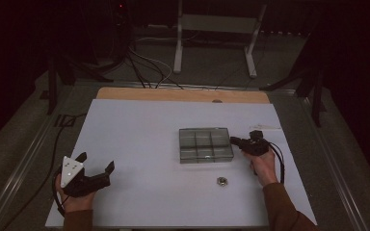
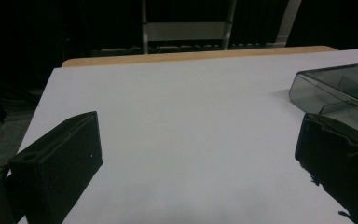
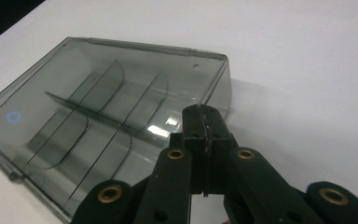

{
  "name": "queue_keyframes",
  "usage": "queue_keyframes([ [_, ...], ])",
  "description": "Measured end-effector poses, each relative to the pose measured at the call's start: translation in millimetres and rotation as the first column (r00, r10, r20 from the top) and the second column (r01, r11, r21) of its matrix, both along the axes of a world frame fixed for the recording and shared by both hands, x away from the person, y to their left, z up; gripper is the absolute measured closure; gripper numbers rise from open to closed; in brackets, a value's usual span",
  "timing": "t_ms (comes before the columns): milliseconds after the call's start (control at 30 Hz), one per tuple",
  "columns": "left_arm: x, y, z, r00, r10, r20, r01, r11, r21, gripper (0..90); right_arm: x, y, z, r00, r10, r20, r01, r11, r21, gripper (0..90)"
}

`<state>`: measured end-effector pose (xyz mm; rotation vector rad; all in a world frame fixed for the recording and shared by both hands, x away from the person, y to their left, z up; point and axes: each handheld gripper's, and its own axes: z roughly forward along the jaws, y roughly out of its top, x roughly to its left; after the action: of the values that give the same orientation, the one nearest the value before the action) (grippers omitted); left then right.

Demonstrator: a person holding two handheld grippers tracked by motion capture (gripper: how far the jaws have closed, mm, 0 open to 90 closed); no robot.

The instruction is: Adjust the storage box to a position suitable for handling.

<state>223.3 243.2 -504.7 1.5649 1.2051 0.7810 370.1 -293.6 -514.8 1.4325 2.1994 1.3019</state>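
- Dark floor, trailing cables and a pale metal frame [image 1: 215,29] lie beyond the surface [image 1: 139,144], which is a white sheet with a strip of bare wood along its far edge.
- High view: a smoky clear compartment box [image 1: 205,144] sits right of the middle of the surface, divided into six cells in two rows.
- High view: the right gripper [image 1: 237,141] comes in from the box's right side, its tip at the box's right edge; whether it touches the wall cannot be told from here.
- High view: a small metal nut [image 1: 221,181] lies on the sheet just in front of the box, apart from it and from both hands.
- High view: the left gripper [image 1: 96,163] rests at the near left, well apart from the box, a grey three-cornered plate on top and its fingers spread wide with nothing between them.
- Left gripper view: two black fingers [image 2: 60,163] stand far apart over bare white sheet; the box's corner [image 2: 340,88] shows at the far right.
- Right gripper view: the fingers [image 3: 204,135] are pressed together with nothing between them, their tip over the box's near corner [image 3: 214,88]; the cells seen through the lid look empty.
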Motion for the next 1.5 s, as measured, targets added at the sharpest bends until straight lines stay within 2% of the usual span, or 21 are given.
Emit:
queue_keyframes([
  [367,-0.3,0.0,0.1,1.0000,-0.001,0.000,0.001,1.0000,0.001,2.2,-9.5,26.1,-0.2,0.9961,0.088,0.001,-0.088,0.996,0.027,89.8],
  [667,-0.5,-0.1,0.2,1.0000,-0.001,0.002,0.001,1.0000,0.001,2.2,-15.8,55.3,0.3,0.9872,0.159,0.013,-0.159,0.987,0.012,89.8],
  [833,-0.9,0.6,0.2,1.0000,-0.001,0.002,0.001,1.0000,0.000,2.2,-16.2,67.5,1.3,0.9871,0.158,0.027,-0.157,0.987,-0.018,89.8],
  [1133,-0.7,-1.9,0.0,1.0000,-0.008,0.000,0.008,1.0000,0.004,2.2,-13.3,74.0,1.2,0.9905,0.133,0.033,-0.132,0.991,-0.035,89.4],
  [1300,-1.1,-1.0,0.2,1.0000,-0.006,0.002,0.006,1.0000,0.001,2.2,-16.4,73.9,6.9,0.9914,0.115,0.062,-0.113,0.993,-0.043,75.1],
  [1333,-1.8,-0.8,0.3,1.0000,-0.002,0.003,0.002,1.0000,-0.001,2.2,-17.8,73.4,11.0,0.9912,0.107,0.077,-0.103,0.993,-0.057,60.8],
  [1433,-2.7,-1.1,1.0,1.0000,-0.001,0.003,0.001,1.0000,0.000,2.2,-19.3,72.4,15.1,0.9924,0.088,0.086,-0.085,0.995,-0.044,40.9],
  [1500,-2.7,-1.4,1.2,1.0000,-0.002,0.002,0.002,1.0000,0.003,2.2,-19.9,70.9,17.5,0.9937,0.068,0.090,-0.064,0.997,-0.043,31.2],
])
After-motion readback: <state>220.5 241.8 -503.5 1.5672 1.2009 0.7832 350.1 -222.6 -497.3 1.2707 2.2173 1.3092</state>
